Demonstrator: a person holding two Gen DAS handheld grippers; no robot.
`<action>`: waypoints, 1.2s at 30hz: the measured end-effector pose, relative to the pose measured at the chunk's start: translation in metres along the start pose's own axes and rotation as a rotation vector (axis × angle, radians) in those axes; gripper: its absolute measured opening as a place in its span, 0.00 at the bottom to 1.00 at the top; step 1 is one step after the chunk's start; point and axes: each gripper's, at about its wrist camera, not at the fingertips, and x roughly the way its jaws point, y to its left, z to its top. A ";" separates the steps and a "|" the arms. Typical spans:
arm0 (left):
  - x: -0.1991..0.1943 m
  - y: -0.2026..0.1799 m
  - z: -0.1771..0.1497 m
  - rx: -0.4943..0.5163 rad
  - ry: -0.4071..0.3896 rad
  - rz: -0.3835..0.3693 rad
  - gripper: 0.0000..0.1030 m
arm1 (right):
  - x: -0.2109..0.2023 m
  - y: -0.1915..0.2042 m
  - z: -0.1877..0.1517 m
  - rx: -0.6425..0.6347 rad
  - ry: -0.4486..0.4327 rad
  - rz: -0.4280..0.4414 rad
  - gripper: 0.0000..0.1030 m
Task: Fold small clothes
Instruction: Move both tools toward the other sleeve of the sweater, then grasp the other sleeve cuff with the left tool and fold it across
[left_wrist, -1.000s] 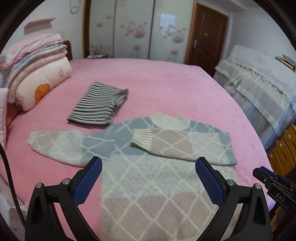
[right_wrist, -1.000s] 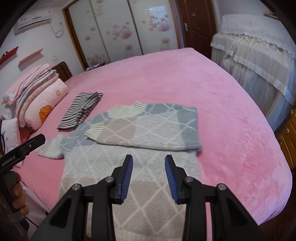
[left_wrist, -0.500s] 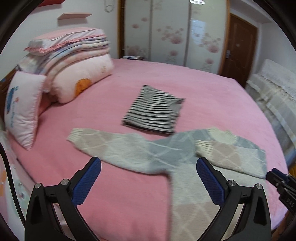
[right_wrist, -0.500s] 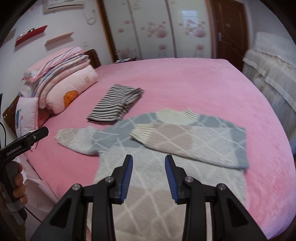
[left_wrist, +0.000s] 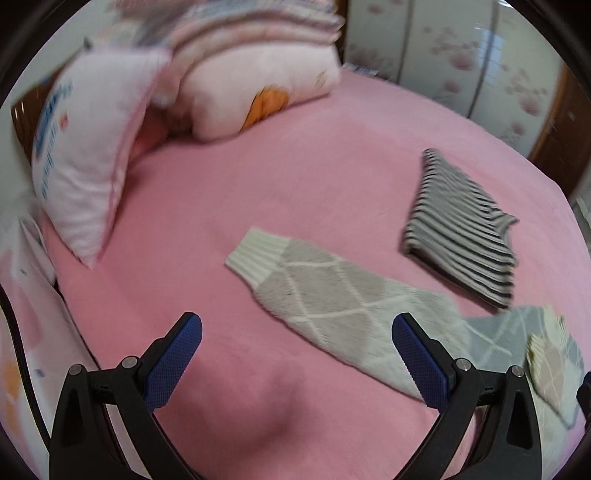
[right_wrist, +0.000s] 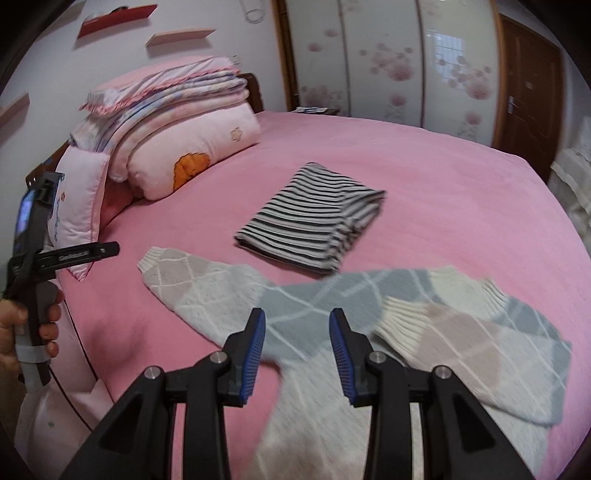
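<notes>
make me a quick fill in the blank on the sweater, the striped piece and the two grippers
1. One sleeve of the sweater is folded across its chest; the other lies ____ on the bed.
2. The striped garment is already ____.
3. The left gripper holds ____.
4. The right gripper has its jaws ____ above the sweater.

Missing words: stretched out; folded; nothing; open

- The sweater (right_wrist: 369, 325) ahead of the right gripper (right_wrist: 297, 354) is showing grey, blue-grey and beige patches under a white diamond lattice, with cream ribbed cuffs.
- The folded garment (right_wrist: 314, 225) beyond it is showing black-and-white stripes.
- The bedspread (right_wrist: 443, 184) is showing plain pink.
- Both grippers' pads (left_wrist: 173, 358) are showing blue on black frames.
</notes>
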 end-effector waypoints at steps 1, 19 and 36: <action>0.019 0.011 0.004 -0.032 0.039 -0.016 0.98 | 0.010 0.006 0.004 -0.005 0.004 0.005 0.35; 0.160 0.057 0.002 -0.310 0.293 -0.106 0.74 | 0.099 0.029 0.004 0.003 0.108 0.002 0.35; 0.027 -0.036 0.000 -0.013 -0.022 -0.185 0.07 | 0.055 -0.041 -0.018 0.159 0.080 -0.089 0.35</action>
